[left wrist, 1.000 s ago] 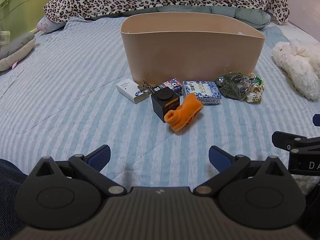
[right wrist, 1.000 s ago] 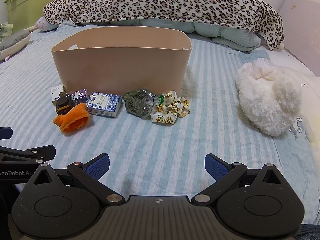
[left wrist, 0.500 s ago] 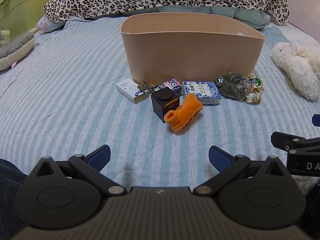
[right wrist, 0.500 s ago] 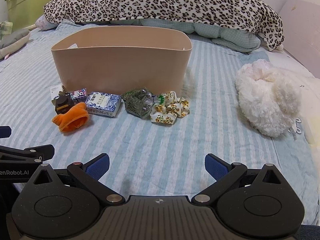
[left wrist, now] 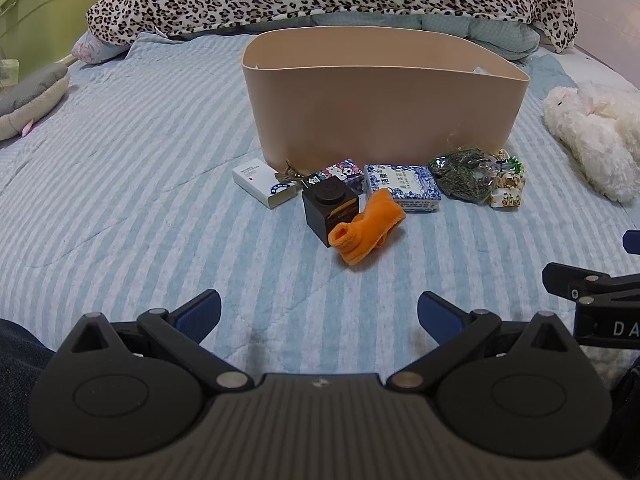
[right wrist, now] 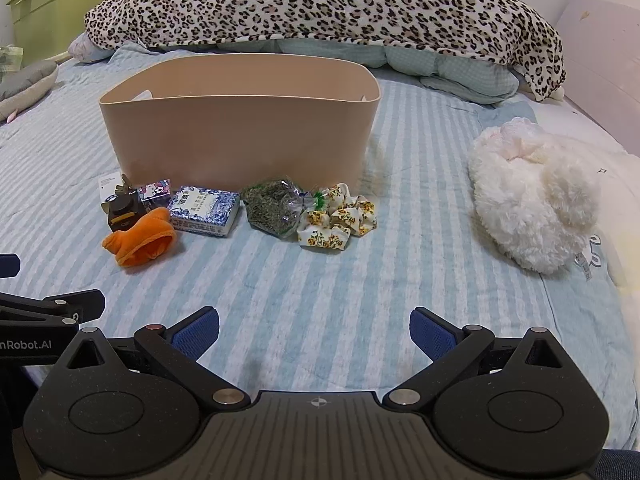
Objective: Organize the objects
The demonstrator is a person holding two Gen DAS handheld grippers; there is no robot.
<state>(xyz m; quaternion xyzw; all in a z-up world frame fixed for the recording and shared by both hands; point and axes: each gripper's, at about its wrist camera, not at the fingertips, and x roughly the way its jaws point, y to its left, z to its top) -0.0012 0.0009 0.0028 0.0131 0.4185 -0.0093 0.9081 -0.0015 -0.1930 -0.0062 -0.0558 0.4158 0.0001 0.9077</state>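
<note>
A tan oval bin [left wrist: 380, 112] [right wrist: 240, 132] stands on the striped bed. In front of it lie a white box [left wrist: 264, 182], a cartoon-print box [left wrist: 336, 172], a black cube [left wrist: 330, 208] [right wrist: 124, 210], an orange sock [left wrist: 366, 226] [right wrist: 140, 238], a blue-white patterned box [left wrist: 402, 186] [right wrist: 204, 210], a clear bag of dried herbs [left wrist: 464, 176] [right wrist: 274, 206] and a floral cloth bundle [left wrist: 506, 184] [right wrist: 340, 222]. My left gripper [left wrist: 319, 312] and right gripper [right wrist: 314, 330] are both open and empty, near the bed's front, well short of the objects.
A white plush toy [right wrist: 532, 196] [left wrist: 596, 136] lies to the right. A leopard-print quilt [right wrist: 320, 4] is piled behind the bin. A grey cushion [left wrist: 28, 96] and a green container [left wrist: 48, 12] are at far left.
Both views have shifted only slightly; the objects and the open grippers stay as they were.
</note>
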